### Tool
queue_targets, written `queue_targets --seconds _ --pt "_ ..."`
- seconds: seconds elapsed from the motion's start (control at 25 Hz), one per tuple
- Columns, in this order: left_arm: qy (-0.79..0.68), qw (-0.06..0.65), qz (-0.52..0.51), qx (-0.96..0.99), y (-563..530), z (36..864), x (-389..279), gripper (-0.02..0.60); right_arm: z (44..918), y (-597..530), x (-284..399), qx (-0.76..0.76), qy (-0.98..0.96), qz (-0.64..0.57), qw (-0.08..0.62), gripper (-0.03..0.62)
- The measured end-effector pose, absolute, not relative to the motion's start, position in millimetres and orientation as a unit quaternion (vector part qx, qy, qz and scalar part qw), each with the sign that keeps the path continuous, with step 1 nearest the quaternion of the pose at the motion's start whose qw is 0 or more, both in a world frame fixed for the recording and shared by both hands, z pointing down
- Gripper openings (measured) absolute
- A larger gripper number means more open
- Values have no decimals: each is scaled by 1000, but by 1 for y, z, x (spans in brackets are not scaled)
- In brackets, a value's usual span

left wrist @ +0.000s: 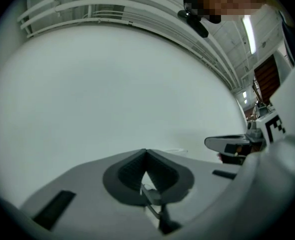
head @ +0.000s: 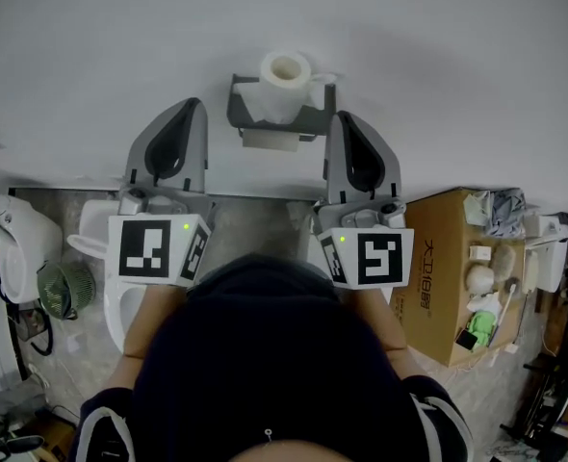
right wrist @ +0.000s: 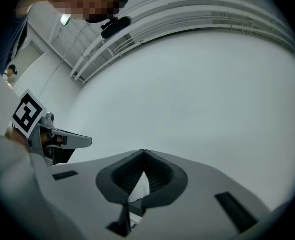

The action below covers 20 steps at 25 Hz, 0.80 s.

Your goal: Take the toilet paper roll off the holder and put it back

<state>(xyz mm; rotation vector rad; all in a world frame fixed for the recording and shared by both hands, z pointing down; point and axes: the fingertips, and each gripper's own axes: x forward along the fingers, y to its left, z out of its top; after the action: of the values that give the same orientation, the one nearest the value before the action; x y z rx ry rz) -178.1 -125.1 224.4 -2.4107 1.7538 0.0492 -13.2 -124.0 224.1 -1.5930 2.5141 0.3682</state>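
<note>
Head view first: the toilet paper roll (head: 284,73) stands on end at twelve o'clock, on top of the grey holder (head: 315,119). Its hollow core faces up at the camera, and a bit of sheet hangs down its front. The holder is fixed to the white wall (head: 438,56).

Both grippers point up toward that wall, one on each side of the holder. The left gripper (head: 192,106) is at eleven o'clock, a little way off the holder's left end. The right gripper (head: 340,115) is at one o'clock, with its tip just beside the holder's right end. From here there's no telling whether it touches. Neither one is on the roll.

Over in the left gripper view, the jaws are pressed together tip to tip, with nothing between them and bare wall ahead. The other gripper pokes in at three o'clock. The right gripper view shows the same: jaws fully closed, nothing held, wall ahead, and the left gripper in sight at nine o'clock.

Back in the head view, the person's head (head: 265,354) fills six o'clock. An open cardboard box (head: 436,287) full of odds and ends sits on the floor at four o'clock. At eight o'clock there is a white toilet (head: 93,227), with a small green fan (head: 63,287) just beside it.
</note>
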Motion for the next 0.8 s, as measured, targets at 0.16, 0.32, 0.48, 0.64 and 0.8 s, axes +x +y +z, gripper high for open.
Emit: queue_targets --seconds 0.16,0.32,0.48,0.64,0.8 --pt "588 89 12 -804 -110 222 -191 2 219 -113 -16 -544 828 124 64 17" --pt "583 90 14 -808 -96 224 -201 2 218 -98 -16 -561 816 124 57 16" --pt "574 87 22 -814 -77 223 -212 2 215 -73 -29 -571 805 153 41 15" --pt "564 89 29 -820 -58 221 -223 2 214 -51 -41 -579 799 154 45 15" --pt "548 87 29 -831 -45 225 -227 2 215 -32 -41 -596 787 154 41 15"
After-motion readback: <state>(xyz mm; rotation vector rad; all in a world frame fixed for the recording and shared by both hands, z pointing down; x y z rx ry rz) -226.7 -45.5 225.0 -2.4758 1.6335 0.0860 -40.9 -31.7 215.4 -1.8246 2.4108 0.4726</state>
